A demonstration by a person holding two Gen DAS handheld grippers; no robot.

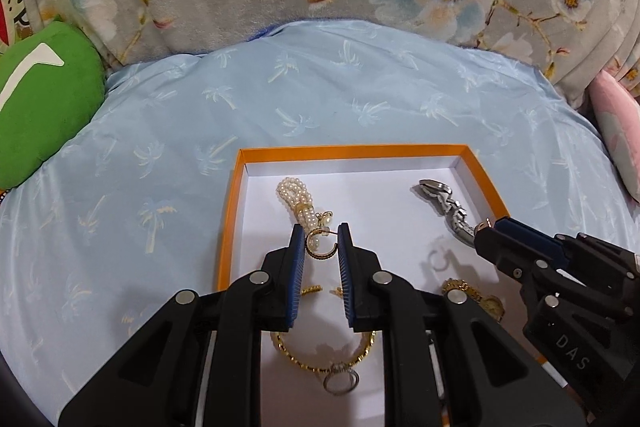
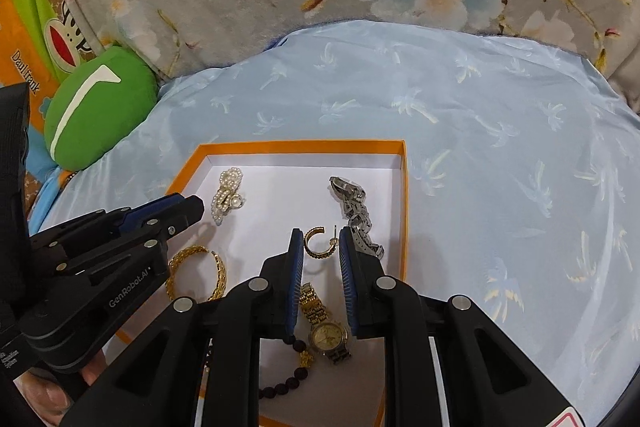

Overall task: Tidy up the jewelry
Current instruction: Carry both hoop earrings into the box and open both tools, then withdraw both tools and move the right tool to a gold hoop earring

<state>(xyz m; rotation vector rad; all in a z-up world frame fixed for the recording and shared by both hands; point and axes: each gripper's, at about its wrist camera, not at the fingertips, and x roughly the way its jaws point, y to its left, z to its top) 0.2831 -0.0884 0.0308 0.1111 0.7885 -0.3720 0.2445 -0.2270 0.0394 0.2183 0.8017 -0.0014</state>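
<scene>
Left tongs pinch a hoop earring, right tongs pinch the twin earring, orange box below both, probably to pair them.

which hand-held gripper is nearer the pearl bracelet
Left. The left hand-held gripper has its tips right beside the pearl bracelet; the right hand-held gripper is over by the silver watch.
</scene>
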